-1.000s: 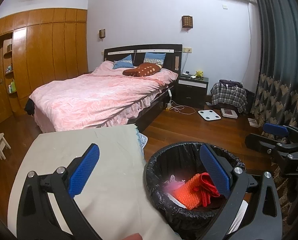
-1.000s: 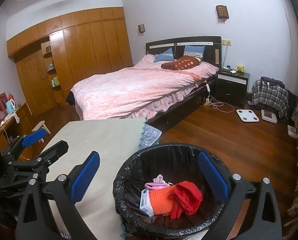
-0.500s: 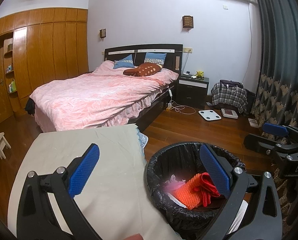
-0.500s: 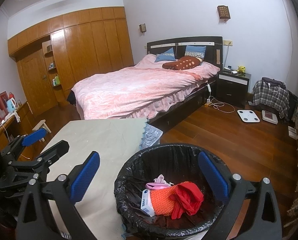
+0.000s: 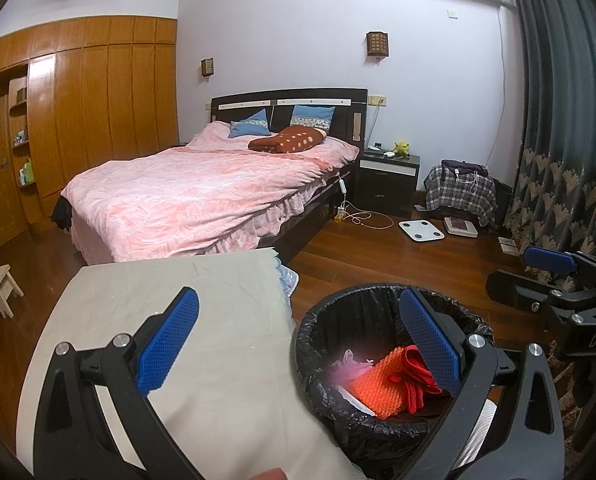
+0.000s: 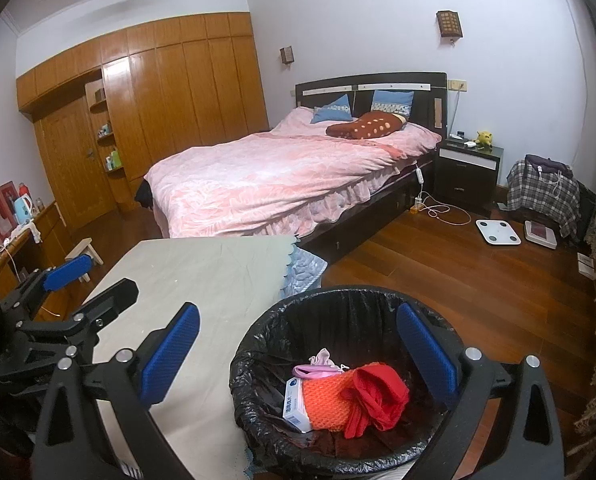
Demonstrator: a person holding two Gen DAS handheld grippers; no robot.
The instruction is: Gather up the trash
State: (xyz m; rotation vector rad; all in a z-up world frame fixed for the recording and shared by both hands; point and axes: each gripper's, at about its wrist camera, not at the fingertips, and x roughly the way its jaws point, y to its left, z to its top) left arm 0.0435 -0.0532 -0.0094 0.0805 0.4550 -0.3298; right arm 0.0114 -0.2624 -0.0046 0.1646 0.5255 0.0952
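Bin [image 5: 382, 308] first, in your left wrist view: it is sitting on the floor just beside the cloth-covered table [image 5: 169, 292], probably so that scraps can go straight off the edge into it. You are holding the left gripper [image 5: 293, 340] with its blue pads spread wide and gripping nothing — one pad over the table, the other over the bin's rim. Inside the black liner an orange knitted piece [image 5: 378, 388] and a red cloth [image 5: 416, 376] are lying together, with something pinkish and blurred beside them.

Switching to your right wrist view, the right gripper [image 6: 298, 352] is hovering the same way, fully parted and empty, above the bin. Here the contents are reading clearer: a small white box [image 6: 295, 404] is leaning against the orange piece, and a pink scrap [image 6: 318, 368] is resting on top. Nothing is showing on the table, so the collecting is looking finished — or nearly.
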